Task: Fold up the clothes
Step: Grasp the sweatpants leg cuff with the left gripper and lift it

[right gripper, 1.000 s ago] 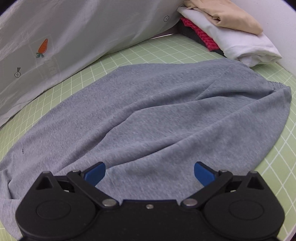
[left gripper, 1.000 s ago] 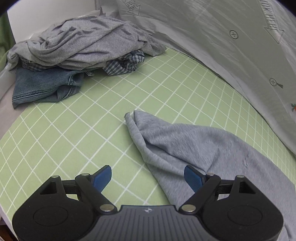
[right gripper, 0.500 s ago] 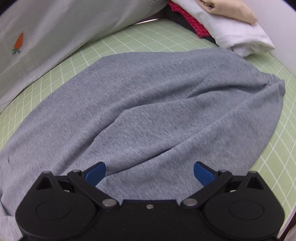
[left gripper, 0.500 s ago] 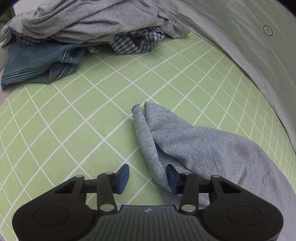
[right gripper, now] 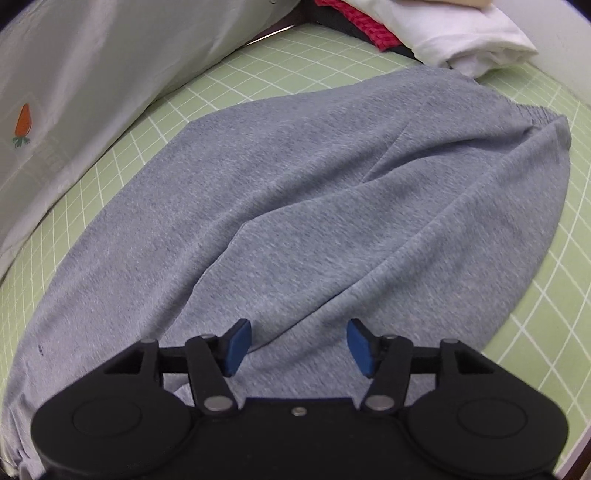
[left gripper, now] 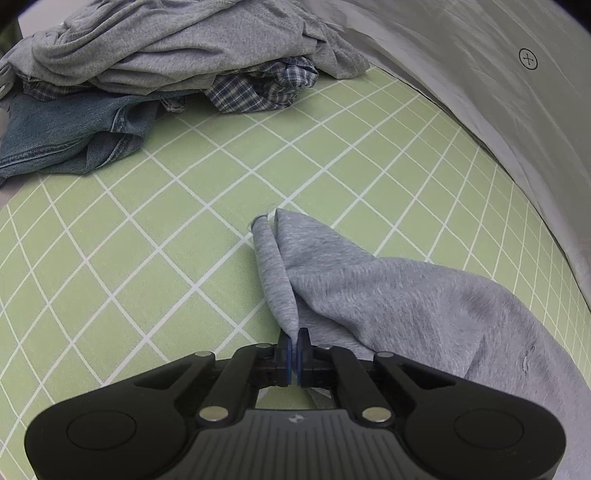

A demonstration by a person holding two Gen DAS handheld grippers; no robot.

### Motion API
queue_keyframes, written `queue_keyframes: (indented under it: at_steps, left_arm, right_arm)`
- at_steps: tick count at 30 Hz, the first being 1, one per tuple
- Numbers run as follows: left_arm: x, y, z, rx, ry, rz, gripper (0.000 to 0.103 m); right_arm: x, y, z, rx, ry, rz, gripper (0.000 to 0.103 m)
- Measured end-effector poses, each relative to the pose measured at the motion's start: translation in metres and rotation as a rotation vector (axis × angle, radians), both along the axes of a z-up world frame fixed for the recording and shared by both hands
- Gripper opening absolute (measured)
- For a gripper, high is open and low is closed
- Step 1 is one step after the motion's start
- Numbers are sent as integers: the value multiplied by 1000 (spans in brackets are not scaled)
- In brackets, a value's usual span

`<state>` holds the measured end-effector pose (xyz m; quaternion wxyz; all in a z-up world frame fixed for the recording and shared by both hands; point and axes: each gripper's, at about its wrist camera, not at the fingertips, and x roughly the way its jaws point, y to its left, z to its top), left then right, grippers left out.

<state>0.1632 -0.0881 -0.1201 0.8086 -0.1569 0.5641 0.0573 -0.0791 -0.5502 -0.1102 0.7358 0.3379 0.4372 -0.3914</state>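
A grey knit garment lies spread over the green grid mat. In the left wrist view its narrow end points away from me, and my left gripper is shut on the edge of that end, the blue pads pinching the fabric. In the right wrist view my right gripper hovers over the middle of the garment, half open, with its blue fingers close to or on the cloth and a ridge of fabric between them.
A heap of unfolded clothes, grey, plaid and denim, sits at the far left of the mat. A white sheet with a carrot print rises along the back. Folded white and red items are stacked at the far right.
My left gripper moved forward and shut on the garment's narrow end. My right gripper came down closer to the cloth and its fingers narrowed from wide open to half open.
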Motion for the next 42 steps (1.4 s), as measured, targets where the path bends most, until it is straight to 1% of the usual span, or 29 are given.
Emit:
queue_keyframes:
  at_steps: [2, 5, 7, 8, 9, 10, 14, 16, 21, 23, 27, 30, 32, 35, 37, 39, 41, 42]
  left_arm:
    - [-1, 1, -1, 2, 2, 0, 2]
    - [-2, 3, -1, 4, 5, 0, 2]
    - [-4, 5, -2, 1, 5, 5, 2]
    - [-5, 7, -2, -4, 3, 9, 2]
    - [-6, 9, -2, -10, 1, 13, 2]
    - [-7, 10, -1, -13, -3, 16, 1]
    - [-4, 9, 4, -14, -33, 5, 1]
    - [2, 5, 7, -12, -54, -6, 0]
    - [38, -13, 11, -4, -106, -57, 0]
    - [60, -26, 10, -2, -120, -69, 0]
    - [108, -51, 20, -13, -207, -106, 0]
    - [137, -65, 48, -38, -316, -100, 0]
    - [144, -66, 74, -70, -386, -80, 0]
    - [126, -54, 111, -103, -484, -40, 0]
    - [102, -39, 127, -137, -505, -12, 0]
    - [75, -23, 136, -133, -515, 8, 0]
    - [39, -8, 141, -91, -530, 18, 0]
    - [17, 3, 140, -59, -522, 22, 0]
  right_arm:
    - [4, 2, -2, -16, 27, 31, 58]
    - [3, 0, -7, 32, 2, 24, 50]
    - [3, 1, -7, 29, 8, 37, 43]
    - [3, 1, -7, 26, 8, 48, 24]
    - [3, 2, -6, 23, 7, 60, 3]
    - [3, 2, -5, 19, 6, 69, 1]
    - [6, 5, 3, -18, -11, 96, 1]
    - [11, 2, 7, -40, -33, 108, 0]
    - [39, -24, 12, -62, -101, 106, 0]
    - [58, -35, 16, -102, -124, 116, 0]
    - [101, -60, 30, -209, -167, 117, 0]
    - [120, -82, 56, -274, -245, 79, 0]
    - [118, -84, 82, -354, -284, 78, 0]
    - [107, -79, 122, -499, -315, 87, 0]
    - [87, -72, 138, -555, -310, 102, 0]
    - [64, -64, 139, -531, -296, 122, 0]
    - [46, -51, 124, -441, -269, 153, 0]
    - [37, -44, 115, -393, -259, 167, 1]
